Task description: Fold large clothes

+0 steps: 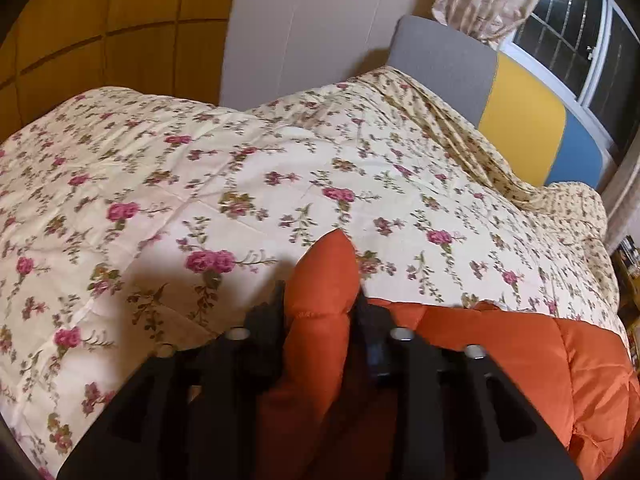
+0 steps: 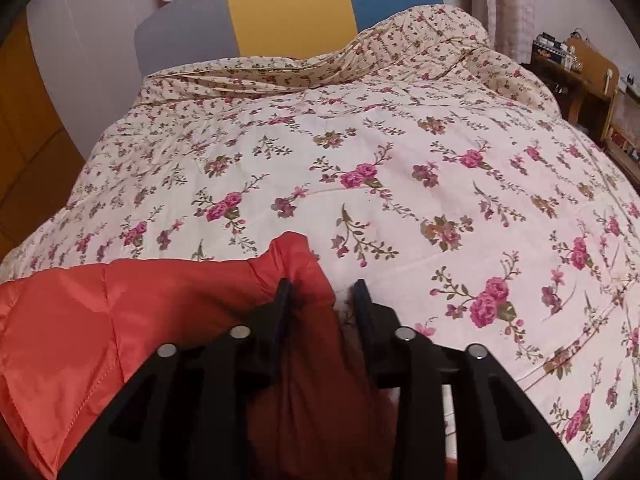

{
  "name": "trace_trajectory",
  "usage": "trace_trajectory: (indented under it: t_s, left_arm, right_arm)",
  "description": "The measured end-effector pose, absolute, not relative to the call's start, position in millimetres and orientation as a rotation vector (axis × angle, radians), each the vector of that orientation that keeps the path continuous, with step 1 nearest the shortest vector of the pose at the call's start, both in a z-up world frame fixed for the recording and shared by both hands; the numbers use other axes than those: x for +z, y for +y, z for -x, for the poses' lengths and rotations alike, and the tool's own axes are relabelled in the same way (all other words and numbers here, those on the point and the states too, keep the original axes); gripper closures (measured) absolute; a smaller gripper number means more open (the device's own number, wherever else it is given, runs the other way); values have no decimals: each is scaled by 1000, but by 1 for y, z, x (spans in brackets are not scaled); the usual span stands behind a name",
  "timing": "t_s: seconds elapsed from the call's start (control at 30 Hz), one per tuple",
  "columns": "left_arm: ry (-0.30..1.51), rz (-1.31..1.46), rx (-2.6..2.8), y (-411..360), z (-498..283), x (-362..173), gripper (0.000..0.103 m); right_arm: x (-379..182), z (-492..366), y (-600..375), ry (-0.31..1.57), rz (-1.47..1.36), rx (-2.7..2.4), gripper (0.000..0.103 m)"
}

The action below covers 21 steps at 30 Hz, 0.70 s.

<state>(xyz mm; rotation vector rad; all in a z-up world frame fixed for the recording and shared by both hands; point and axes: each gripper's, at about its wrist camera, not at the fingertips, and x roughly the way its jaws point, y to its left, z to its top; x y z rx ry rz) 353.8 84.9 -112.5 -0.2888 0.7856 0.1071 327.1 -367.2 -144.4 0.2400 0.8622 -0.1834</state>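
An orange quilted garment [image 1: 500, 344] lies at the near edge of a bed with a floral bedspread [image 1: 248, 176]. My left gripper [image 1: 320, 300] is shut on a bunched corner of it, which sticks up between the fingers. In the right wrist view the same orange garment [image 2: 92, 320] spreads to the left. My right gripper [image 2: 322, 292] has a fold of it between the fingers; the fabric lies against the left finger [image 2: 282, 300], with a gap to the right finger. The jaws stand part open. The garment's lower part is hidden by the grippers.
The floral bedspread [image 2: 400, 168] covers the whole bed. A grey, yellow and blue headboard [image 2: 288, 12] stands at the far end. A window [image 1: 580, 40] with curtains is at the right. Wooden shelves with clutter [image 2: 592, 80] stand beside the bed. A wooden wardrobe [image 1: 100, 32] is on the left.
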Motion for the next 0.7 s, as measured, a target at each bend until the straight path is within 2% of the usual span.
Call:
trace_trajectory:
  t_s: [0.03,0.07,0.1,0.13,0.33,0.43,0.47,0.57,0.63,0.7]
  left_arm:
    - [776,292,120,86,-350,-111,49]
    - [749,300,124,87,-343,-106,31]
    - [731,305,124,88,-338,-103,18]
    - [708,306,130,88,-330,-97,15]
    - [567,297,148,67,-276,-45,15]
    - [544,287,63,35,-262,-23,15]
    - [546,270,36,22,-261,-19,12]
    - [577,163,-32,-23,-271,-25,11]
    - [653,37,-6,-49,-287,-49,11]
    - [719,27,0,-53,-296,-75,10]
  right_arm:
    - [-144,-326,-367,859,-238,-190,62]
    - [-144,-326,-368,858,-238,-195,59]
    - [-143,-324,-368,853,-236,-204,56]
    - [-143,-323,-368,850,-235,-208,55]
    - [-138,-316,-360,838,-175,-263,52]
    - [-133,-307,-352,812,-118,-309,44]
    - [-133,-305,-352,807,-113,-314,42]
    - [-133,-303,-354,807,-129,-314,38]
    - [-134,-302,-356,806,-144,-306,37]
    - [-134,-302,-357,803,-160,-294,37]
